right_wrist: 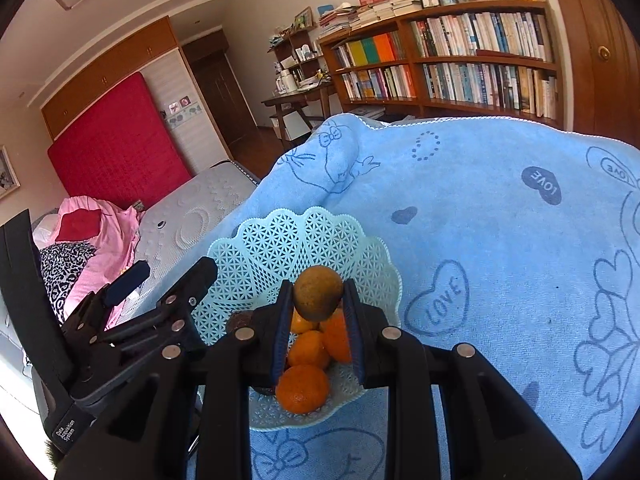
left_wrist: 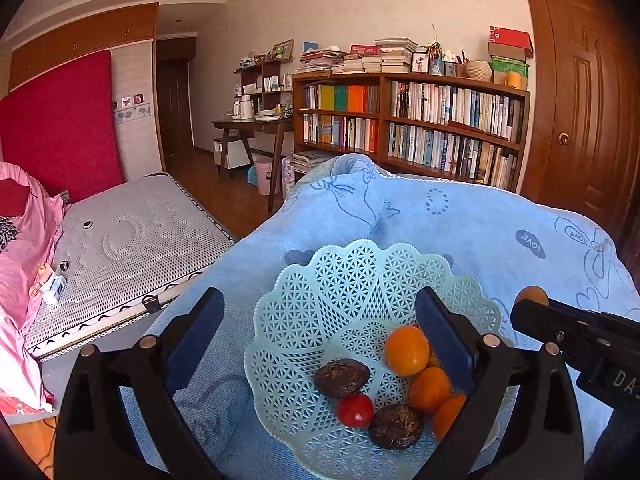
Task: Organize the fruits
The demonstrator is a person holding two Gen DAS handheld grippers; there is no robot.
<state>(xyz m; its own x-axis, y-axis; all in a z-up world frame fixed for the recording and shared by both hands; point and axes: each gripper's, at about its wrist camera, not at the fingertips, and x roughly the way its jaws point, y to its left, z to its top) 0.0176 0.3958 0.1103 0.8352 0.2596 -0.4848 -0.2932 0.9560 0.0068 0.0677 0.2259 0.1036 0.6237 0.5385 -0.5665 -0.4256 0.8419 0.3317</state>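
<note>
A pale green lattice basket (left_wrist: 320, 280) (right_wrist: 280, 236) rests on a blue towel (left_wrist: 460, 232) (right_wrist: 480, 208). Inside lie several oranges (left_wrist: 406, 350) (right_wrist: 302, 388), a red tomato (left_wrist: 355, 410) and two dark brown wrinkled fruits (left_wrist: 341, 377). My left gripper (left_wrist: 320, 332) hovers over the basket, open, with nothing between its fingers. My right gripper (right_wrist: 316, 296) is shut on a brownish round fruit (right_wrist: 318, 292) (left_wrist: 531, 295), held above the oranges at the basket's near side. In the left wrist view the right gripper (left_wrist: 520, 308) enters from the right edge.
The towel covers a raised surface beside a bed with a grey mattress (left_wrist: 132, 248) and pink bedding (left_wrist: 24, 248). A red headboard (left_wrist: 60, 128), a wooden bookshelf (left_wrist: 412, 120), a desk (left_wrist: 252, 124) and a wooden door (left_wrist: 580, 92) stand beyond.
</note>
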